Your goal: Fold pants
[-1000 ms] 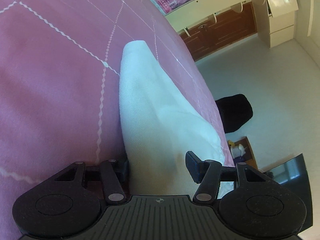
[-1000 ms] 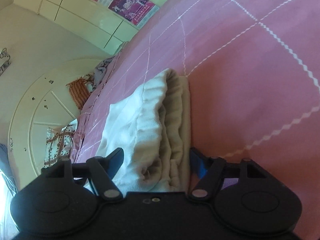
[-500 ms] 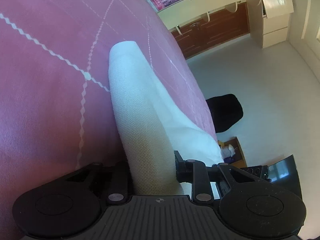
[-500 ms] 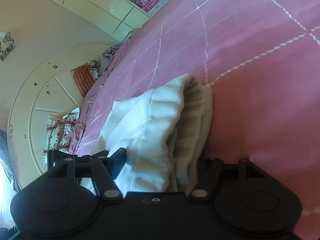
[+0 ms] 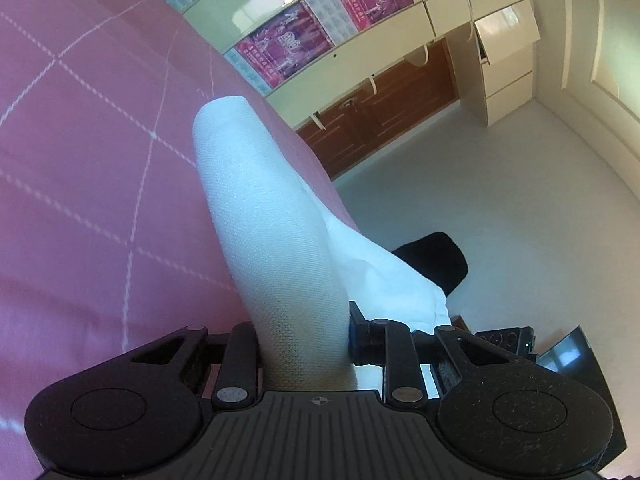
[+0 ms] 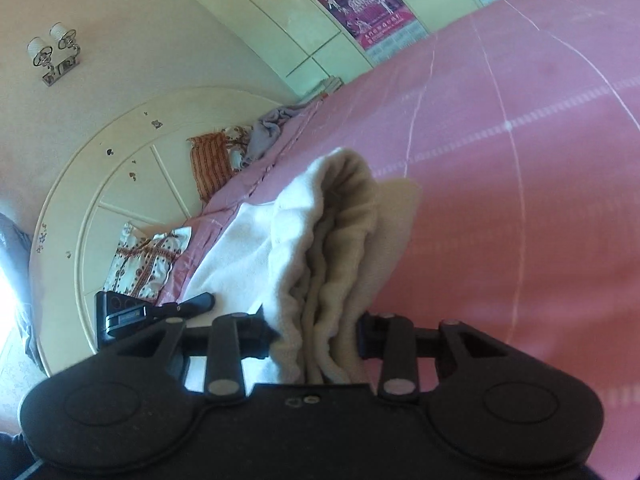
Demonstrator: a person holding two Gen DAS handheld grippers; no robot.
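**Both ends of the pants pinched and lifted**

Since the earlier frames, both ends of the white pants (image 5: pixel 276 240) have been raised off the pink bedspread (image 5: pixel 88 184), and more of the room is taken in by each wrist view. In the left wrist view, a leg end is clamped between the narrow jaws of the left gripper (image 5: pixel 304 344), while the rest of the cloth is left trailing along the bed's edge. In the right wrist view, the bunched, gathered end of the pants (image 6: pixel 332 264) is pressed between the pads of the right gripper (image 6: pixel 316 340), whose jaws have just been closing on it. The cloth appears to be held at both ends so that it can be carried over for a fold. Beyond the bed, a cream headboard (image 6: pixel 120 184) and patterned pillows (image 6: pixel 152 260) are seen.
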